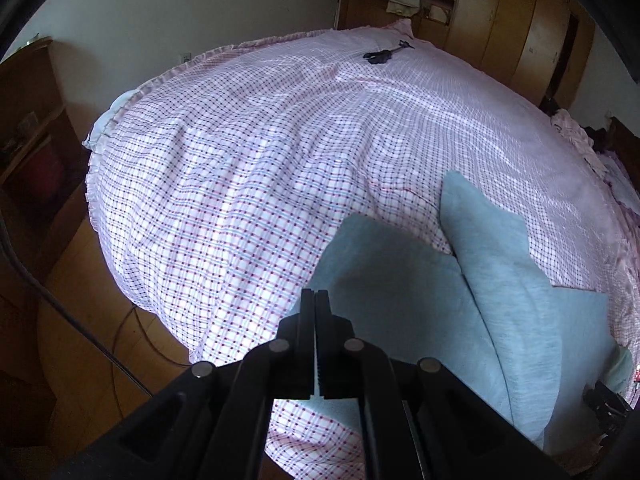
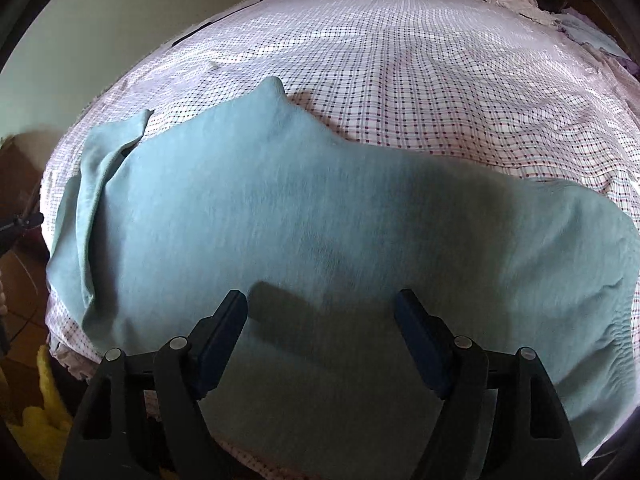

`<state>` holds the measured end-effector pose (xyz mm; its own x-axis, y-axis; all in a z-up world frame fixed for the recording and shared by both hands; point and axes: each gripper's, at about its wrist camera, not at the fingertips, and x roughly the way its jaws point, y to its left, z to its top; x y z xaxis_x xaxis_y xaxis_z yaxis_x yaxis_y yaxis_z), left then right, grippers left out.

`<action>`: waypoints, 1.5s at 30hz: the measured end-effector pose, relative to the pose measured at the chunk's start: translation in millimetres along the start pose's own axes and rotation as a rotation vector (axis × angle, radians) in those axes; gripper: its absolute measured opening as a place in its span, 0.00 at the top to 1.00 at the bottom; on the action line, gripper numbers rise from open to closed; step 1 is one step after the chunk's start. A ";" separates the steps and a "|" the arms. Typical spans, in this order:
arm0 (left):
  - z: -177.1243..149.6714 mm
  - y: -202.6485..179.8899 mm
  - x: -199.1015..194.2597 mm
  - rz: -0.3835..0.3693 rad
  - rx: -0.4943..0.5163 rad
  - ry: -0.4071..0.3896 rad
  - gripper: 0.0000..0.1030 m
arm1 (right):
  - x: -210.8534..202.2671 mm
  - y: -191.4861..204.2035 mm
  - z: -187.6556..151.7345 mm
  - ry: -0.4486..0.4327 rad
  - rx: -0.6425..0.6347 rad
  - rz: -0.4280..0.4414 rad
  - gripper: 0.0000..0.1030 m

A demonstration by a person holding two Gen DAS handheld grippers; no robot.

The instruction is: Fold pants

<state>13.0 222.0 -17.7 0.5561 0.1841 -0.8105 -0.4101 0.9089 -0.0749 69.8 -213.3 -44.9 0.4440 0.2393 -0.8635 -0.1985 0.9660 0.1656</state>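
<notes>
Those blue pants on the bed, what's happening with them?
A person is folding the blue pants on a bed with a checked sheet, using a gripper in each hand. The left gripper is shut, and a bit of blue cloth seems pinched between its jaws at one end of the pants. The right gripper is open above the wide part of the pants, holding nothing. The pants lie mostly flat, with one part already lapped over another.

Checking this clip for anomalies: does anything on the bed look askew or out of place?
The light blue pants lie unevenly, one leg end bunched and turned over at the left. A small dark object sits alone on the checked bedspread far side; I can't identify it.
</notes>
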 end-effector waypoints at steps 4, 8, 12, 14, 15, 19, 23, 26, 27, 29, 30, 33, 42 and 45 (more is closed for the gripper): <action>1.8 -7.6 -3.9 -0.108 -0.013 0.039 1.00 | 1.4 1.0 -3.3 0.000 -0.004 -0.012 0.30; 2.4 -47.6 -7.1 -0.118 0.079 0.074 0.97 | -5.2 4.0 -5.8 -0.006 -0.014 -0.001 0.30; 4.7 -92.4 -7.0 -0.151 0.161 0.086 0.78 | -9.8 1.0 -11.4 -0.022 -0.001 0.021 0.30; 10.1 -121.8 -5.9 -0.174 0.198 0.083 0.68 | -9.4 -1.8 -14.4 -0.025 0.011 0.026 0.30; 13.1 -133.8 -4.4 -0.182 0.210 0.080 0.64 | -9.5 -2.6 -15.7 -0.027 0.016 0.029 0.30; 27.1 -178.2 10.7 -0.187 0.288 0.059 0.62 | -10.7 -1.8 -18.4 -0.038 0.012 0.031 0.30; 34.7 -219.4 42.6 -0.147 0.365 0.103 0.62 | -10.0 -0.4 -19.1 -0.038 0.014 0.033 0.30; 34.6 -233.5 65.4 -0.104 0.396 0.136 0.62 | -9.3 -0.7 -18.4 -0.038 0.015 0.034 0.30; 34.7 -236.6 75.2 -0.073 0.392 0.148 0.62 | -8.6 -1.0 -18.8 -0.039 0.016 0.035 0.30; 35.5 -238.1 82.7 -0.063 0.378 0.134 0.62 | -7.0 -1.9 -19.6 -0.038 0.018 0.036 0.30; 36.5 -238.5 84.4 -0.060 0.374 0.124 0.62 | -6.2 -2.3 -19.5 -0.038 0.018 0.036 0.30; 38.6 -236.4 84.2 -0.053 0.363 0.110 0.90 | -6.0 -2.5 -19.8 -0.040 0.022 0.038 0.30; 49.6 -185.3 30.7 -0.102 0.301 0.025 0.97 | -7.0 -2.4 -20.4 -0.042 0.030 0.036 0.30; 49.1 -153.8 -3.8 -0.098 0.277 -0.023 0.97 | -7.7 -1.1 -20.5 -0.043 0.032 0.033 0.30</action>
<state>109.5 99.8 25.4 0.6009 0.0965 -0.7935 -0.1426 0.9897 0.0124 48.7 -218.2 -48.2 0.4751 0.2748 -0.8359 -0.1860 0.9599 0.2098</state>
